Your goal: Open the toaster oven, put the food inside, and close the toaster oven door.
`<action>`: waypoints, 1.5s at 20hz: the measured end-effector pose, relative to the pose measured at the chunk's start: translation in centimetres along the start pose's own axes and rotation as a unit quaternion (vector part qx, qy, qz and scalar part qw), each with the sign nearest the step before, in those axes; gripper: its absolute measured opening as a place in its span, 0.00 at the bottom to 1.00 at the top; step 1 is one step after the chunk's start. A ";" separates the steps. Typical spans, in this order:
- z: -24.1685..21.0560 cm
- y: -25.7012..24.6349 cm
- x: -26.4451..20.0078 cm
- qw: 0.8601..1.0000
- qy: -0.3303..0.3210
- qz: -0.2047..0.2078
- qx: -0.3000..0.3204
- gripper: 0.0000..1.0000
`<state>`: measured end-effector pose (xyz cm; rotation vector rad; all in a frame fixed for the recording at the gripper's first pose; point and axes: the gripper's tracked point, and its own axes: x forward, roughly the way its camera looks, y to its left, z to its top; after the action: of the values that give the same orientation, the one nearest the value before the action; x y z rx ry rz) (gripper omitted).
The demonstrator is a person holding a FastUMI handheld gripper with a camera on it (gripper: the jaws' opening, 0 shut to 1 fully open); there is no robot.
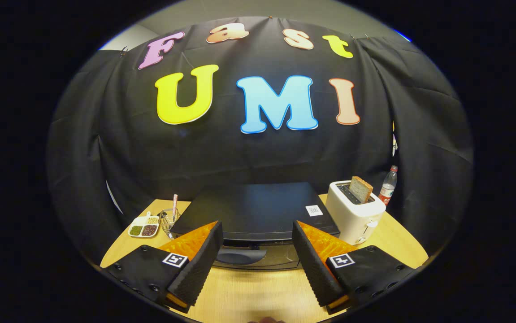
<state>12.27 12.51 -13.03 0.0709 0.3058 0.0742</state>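
Gripper view. The hand-held gripper [257,251] is held above a wooden counter [258,291] with its 2 fingers [199,264] spread wide apart and nothing between them but bare counter top. Just ahead of the fingertips, at 12 o'clock, stands the black toaster oven [253,211]; its flat top carries a small white sticker [314,210] near the 2 o'clock corner. The oven's door is shut, and its curved handle [240,255] shows in the gap between the fingertips, nearer the left finger. At 2 o'clock from the fingers, just beside the oven's right side, sits a white slot toaster [356,213] with 1 slice of brown bread [361,188] standing upright in its slot, tilted a little. Beyond the toaster, at the counter's far edge, stands a clear plastic bottle [388,185] with a red cap and a red label. At 10 o'clock from the fingers, to the left of the oven, lies a small white divided dish [143,227] holding dark and pale grains in separate compartments. Between that dish and the oven stands a wire holder [166,220] with a thin stick [175,206] rising out of it. A black cloth wall closes the scene behind the counter.
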 end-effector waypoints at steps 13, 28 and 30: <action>-5.3 2.8 6.2 0.997 0.069 -0.014 -0.024 0.99; -6.5 3.5 4.8 0.994 0.109 0.004 -0.021 0.98; -6.2 3.1 5.3 0.994 0.103 0.006 -0.024 0.98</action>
<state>15.20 16.41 -20.27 0.0168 0.5092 0.1009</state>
